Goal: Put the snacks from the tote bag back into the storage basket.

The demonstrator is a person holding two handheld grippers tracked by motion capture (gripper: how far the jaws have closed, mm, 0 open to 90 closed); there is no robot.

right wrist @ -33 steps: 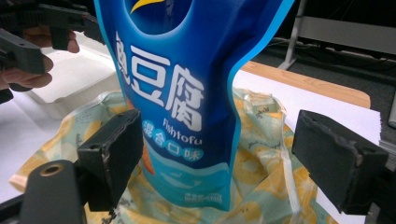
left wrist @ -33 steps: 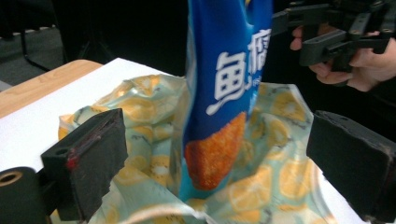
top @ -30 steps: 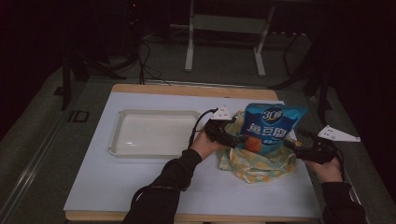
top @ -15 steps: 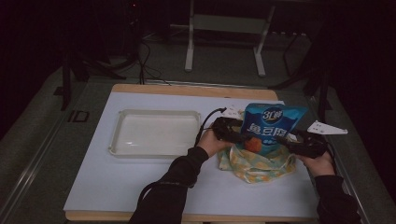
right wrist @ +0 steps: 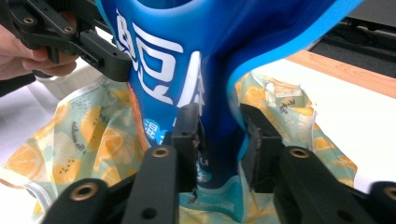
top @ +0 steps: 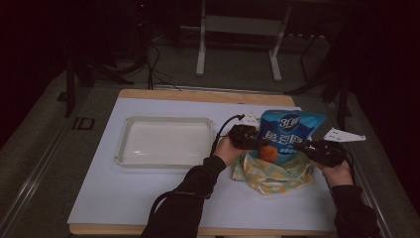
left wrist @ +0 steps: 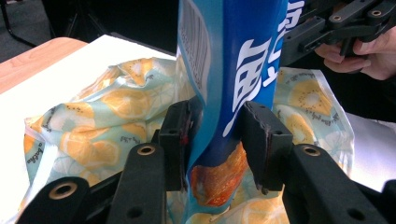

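Blue snack bag is held upright over the lemon-print bag at desk right, pinched by left gripper & right gripper jaws at opposite edges; prob. mid-task, w/ white tray empty.

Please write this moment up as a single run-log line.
left gripper: shut on blue snack bag | right gripper: shut on blue snack bag | bag: upright over fruit-print pouch | white tray: empty, apart
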